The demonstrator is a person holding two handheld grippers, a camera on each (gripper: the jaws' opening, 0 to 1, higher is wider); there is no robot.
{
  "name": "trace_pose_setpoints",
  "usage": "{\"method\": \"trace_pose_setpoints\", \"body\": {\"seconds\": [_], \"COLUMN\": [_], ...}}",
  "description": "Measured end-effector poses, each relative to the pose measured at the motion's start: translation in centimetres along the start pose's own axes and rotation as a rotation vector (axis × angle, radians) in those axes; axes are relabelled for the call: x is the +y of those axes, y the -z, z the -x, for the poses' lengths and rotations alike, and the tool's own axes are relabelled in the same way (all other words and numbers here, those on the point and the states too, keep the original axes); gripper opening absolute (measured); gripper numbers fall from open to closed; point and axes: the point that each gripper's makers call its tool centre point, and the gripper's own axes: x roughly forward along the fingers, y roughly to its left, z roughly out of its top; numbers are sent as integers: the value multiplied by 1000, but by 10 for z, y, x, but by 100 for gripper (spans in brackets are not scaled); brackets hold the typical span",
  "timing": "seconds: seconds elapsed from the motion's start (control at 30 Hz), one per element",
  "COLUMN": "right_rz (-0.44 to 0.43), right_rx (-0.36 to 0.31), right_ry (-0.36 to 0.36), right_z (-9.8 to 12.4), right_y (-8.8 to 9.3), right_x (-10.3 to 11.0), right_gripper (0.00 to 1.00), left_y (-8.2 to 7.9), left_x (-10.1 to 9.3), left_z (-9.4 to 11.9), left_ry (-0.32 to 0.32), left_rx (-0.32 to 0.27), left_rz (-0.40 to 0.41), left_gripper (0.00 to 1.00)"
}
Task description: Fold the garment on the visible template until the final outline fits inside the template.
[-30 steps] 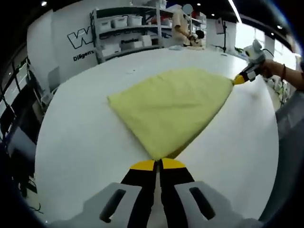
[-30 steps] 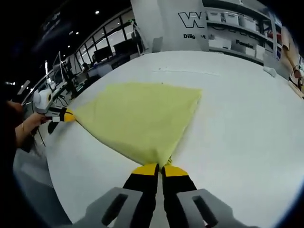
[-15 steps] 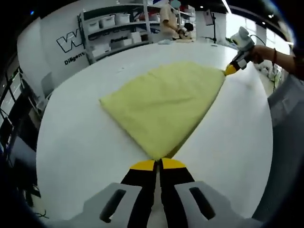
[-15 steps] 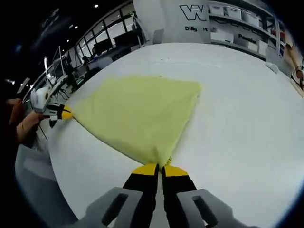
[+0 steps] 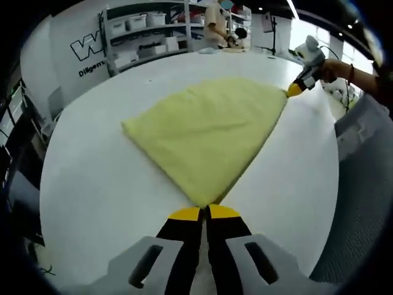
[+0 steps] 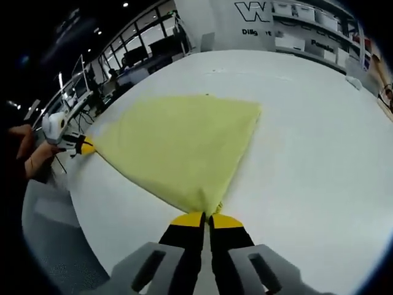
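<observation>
While each hand-held gripper pinches one near corner of the yellow garment [image 5: 209, 132], the cloth lies spread flat on the white desk [image 5: 92, 178]. The left hand-held gripper [image 5: 204, 213] has its jaws closed on one corner; the right hand-held gripper [image 6: 206, 219] is closed on the other, with cloth bunched at its tips. No template outline can be made out on the desk. Judging from this, a thin pinch could slip during a lift, and uneven pulling between the two hands would skew the fold or drag the far edge off line.
</observation>
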Motion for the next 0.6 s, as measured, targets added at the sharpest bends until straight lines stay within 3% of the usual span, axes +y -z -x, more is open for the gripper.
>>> {"method": "trace_pose_setpoints", "body": {"seconds": [0.2,0.33,0.47,0.5,0.6], "right_rz": [-4,0,15,-20,-50], "right_rx": [3,5,3,1,-20], "right_ry": [1,5,21,30,35], "right_z": [2,2,2,1,1], "right_y": [3,6,5,5,1], "right_x": [2,5,4,3,2], "right_gripper": [0,0,0,0,0], "left_y": [3,5,7,10,7], "left_x": [-4,-5,-4,-6,-6], "left_z": [2,3,4,5,6], "left_ry": [-1,-6,2,5,1], "left_rx": [5,1,4,19,-1], "left_rz": [-11,35,130,167,158], "left_gripper": [6,7,10,10,17]}}
